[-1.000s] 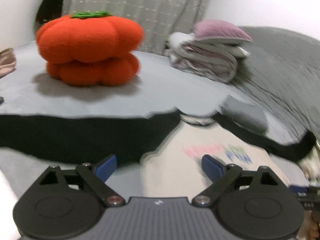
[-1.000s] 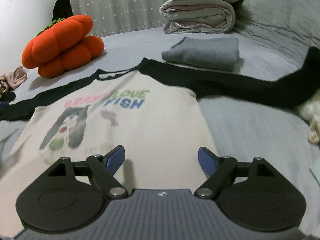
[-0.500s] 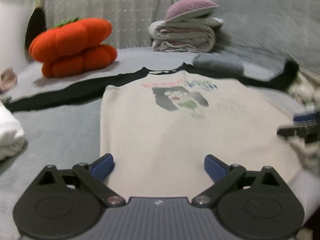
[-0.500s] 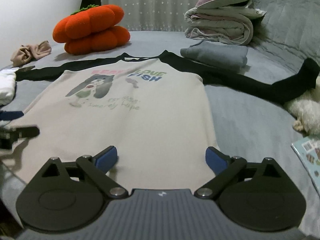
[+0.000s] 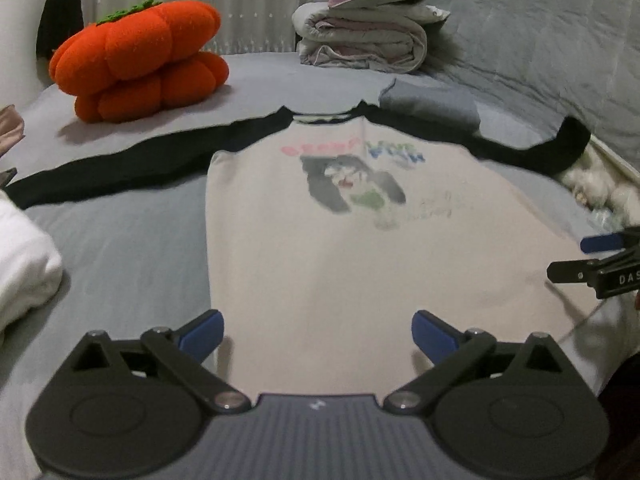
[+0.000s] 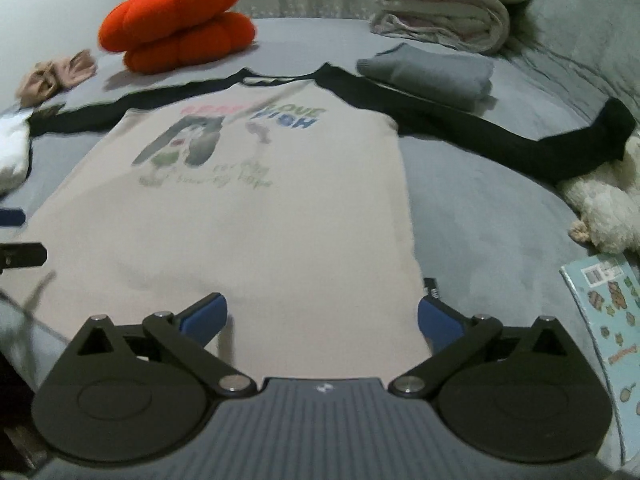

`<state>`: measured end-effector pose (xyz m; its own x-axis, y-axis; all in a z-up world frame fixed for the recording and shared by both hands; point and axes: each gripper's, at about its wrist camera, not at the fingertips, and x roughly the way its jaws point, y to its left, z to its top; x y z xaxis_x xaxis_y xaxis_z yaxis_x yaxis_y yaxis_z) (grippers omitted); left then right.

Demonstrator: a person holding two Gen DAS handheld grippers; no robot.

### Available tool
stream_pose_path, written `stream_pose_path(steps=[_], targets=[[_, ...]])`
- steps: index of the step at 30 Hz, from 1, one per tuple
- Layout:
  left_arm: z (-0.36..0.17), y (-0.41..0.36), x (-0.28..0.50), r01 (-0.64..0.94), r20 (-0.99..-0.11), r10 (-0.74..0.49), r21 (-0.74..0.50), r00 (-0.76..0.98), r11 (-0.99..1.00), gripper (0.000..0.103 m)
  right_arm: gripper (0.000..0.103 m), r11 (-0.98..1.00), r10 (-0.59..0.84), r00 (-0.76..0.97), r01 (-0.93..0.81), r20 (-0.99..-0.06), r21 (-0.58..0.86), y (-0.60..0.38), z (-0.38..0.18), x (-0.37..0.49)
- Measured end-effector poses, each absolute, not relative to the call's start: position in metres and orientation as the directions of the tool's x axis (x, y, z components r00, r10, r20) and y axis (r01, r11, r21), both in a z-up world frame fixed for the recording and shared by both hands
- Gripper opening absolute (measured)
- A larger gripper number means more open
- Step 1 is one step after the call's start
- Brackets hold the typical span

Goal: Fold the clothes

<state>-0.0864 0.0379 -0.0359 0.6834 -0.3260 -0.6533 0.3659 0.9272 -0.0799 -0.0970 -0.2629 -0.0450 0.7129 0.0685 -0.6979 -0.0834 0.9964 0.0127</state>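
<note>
A cream long-sleeved shirt (image 5: 320, 240) with black sleeves and a cartoon print lies flat, front up, on the grey bed (image 5: 120, 232), sleeves spread to both sides. My left gripper (image 5: 318, 332) hovers open over the hem's left corner, nothing between its fingers. My right gripper (image 6: 322, 316) stands over the shirt (image 6: 260, 220) at the hem's right corner; its jaws are opening and grip nothing. Each gripper shows at the edge of the other's view: the right gripper (image 5: 600, 256) and the left gripper (image 6: 16, 240).
An orange pumpkin cushion (image 5: 136, 60), a stack of folded blankets (image 5: 360, 40) and a folded grey garment (image 5: 432, 106) sit beyond the collar. Folded white cloth (image 5: 20, 264) lies left. A fluffy white toy (image 6: 608, 208) and a light-blue booklet (image 6: 608, 340) lie right.
Both grippers drew back from the collar end to the hem. The left one swung from the pumpkin and left sleeve to face the whole shirt. The right jaws spread wider.
</note>
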Motion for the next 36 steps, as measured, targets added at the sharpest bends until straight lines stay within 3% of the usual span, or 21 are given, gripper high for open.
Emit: stream_pose_path(steps=[18, 22, 27, 36], targets=[[-0.021, -0.003, 0.029, 0.296, -0.655, -0.345, -0.189, 0.672, 0.936, 0.102, 0.103, 0.953, -0.024, 0.735, 0.221, -0.678, 0.206, -0.308, -0.021, 0.008], [-0.036, -0.009, 0.037, 0.296, -0.640, -0.337, -0.175, 0.690, 0.939, 0.102, 0.103, 0.932, -0.049, 0.740, 0.275, -0.671, 0.235, -0.316, -0.023, 0.027], [-0.056, -0.026, 0.045, 0.253, -0.671, -0.234, -0.070, 0.704, 0.965, 0.102, 0.103, 0.910, -0.122, 0.747, 0.347, -0.654, 0.227, -0.332, -0.050, 0.030], [-0.061, -0.034, 0.054, 0.293, -0.643, -0.261, -0.059, 0.720, 0.954, 0.102, 0.103, 0.881, -0.141, 0.755, 0.391, -0.641, 0.267, -0.356, -0.051, 0.040]])
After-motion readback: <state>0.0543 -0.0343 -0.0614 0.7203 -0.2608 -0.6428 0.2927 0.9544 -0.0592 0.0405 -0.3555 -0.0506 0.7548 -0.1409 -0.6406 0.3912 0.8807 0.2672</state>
